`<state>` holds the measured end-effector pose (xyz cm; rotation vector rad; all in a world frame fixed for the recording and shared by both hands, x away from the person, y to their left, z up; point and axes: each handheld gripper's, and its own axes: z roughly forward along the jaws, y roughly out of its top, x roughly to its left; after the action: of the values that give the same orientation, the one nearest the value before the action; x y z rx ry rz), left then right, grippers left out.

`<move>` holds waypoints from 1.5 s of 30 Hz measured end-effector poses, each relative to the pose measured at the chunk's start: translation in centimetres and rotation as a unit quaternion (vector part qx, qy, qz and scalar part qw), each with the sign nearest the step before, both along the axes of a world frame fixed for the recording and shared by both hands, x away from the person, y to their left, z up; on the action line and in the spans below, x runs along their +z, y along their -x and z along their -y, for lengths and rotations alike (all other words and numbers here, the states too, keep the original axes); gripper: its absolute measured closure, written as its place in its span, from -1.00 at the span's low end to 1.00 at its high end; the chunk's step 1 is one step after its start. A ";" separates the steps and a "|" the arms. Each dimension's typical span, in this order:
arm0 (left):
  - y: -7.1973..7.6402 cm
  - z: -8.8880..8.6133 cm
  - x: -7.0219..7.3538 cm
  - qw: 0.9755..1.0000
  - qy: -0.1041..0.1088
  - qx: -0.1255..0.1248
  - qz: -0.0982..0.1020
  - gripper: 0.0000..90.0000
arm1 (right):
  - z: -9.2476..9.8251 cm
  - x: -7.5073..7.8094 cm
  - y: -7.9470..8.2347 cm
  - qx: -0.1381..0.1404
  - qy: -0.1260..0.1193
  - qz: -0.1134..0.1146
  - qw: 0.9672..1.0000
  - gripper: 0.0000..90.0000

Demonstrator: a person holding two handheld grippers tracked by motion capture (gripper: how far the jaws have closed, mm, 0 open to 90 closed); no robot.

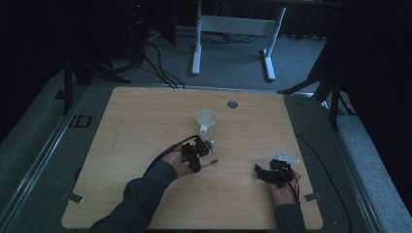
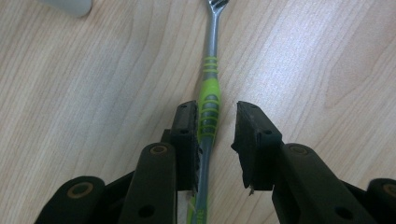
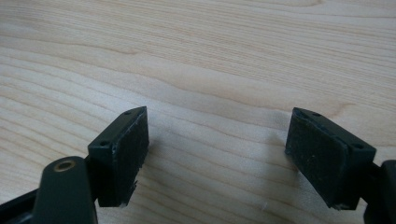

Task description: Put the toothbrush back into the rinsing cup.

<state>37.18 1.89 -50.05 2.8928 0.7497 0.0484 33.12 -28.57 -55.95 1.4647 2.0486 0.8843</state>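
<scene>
A toothbrush [image 2: 211, 93] with a green and grey handle lies flat on the wooden table [image 1: 145, 126], its head pointing away from the camera in the left gripper view. My left gripper [image 2: 217, 114] straddles the handle. One pad rests against it and a gap remains at the other pad, so the jaws stand open. In the high view the left gripper [image 1: 198, 151] sits just in front of a white mug [image 1: 206, 121] that stands upright. My right gripper [image 1: 262, 172] rests low over bare wood at the right, and its jaws [image 3: 217, 149] are wide open with nothing between them.
A round grey grommet [image 1: 232, 104] is set into the table's far side. A white desk frame [image 1: 233, 29] and cables are on the floor beyond. The mug's edge [image 2: 70, 5] shows at the top left of the left gripper view.
</scene>
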 end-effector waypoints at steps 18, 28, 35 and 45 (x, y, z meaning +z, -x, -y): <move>-0.3 0.4 -0.8 1.000 -0.024 0.000 -0.002 0.70 | 0.0 0.0 0.0 0.001 0.000 0.000 1.000 -0.53; -0.4 0.6 -1.2 0.999 -0.033 0.000 -0.001 0.71 | 0.0 0.0 0.0 0.001 0.000 0.000 1.000 -0.53; -0.5 0.8 -1.2 0.999 -0.039 -0.001 0.000 0.71 | 0.0 0.0 0.0 0.001 0.000 0.000 1.000 -0.53; -0.6 0.9 -1.5 0.999 -0.041 -0.003 0.001 0.74 | 0.0 0.0 0.0 0.001 0.000 0.000 1.000 -0.53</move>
<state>37.80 0.97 -51.57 2.9727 0.7557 0.0840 33.12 -28.57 -55.95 1.4623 2.0508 0.8848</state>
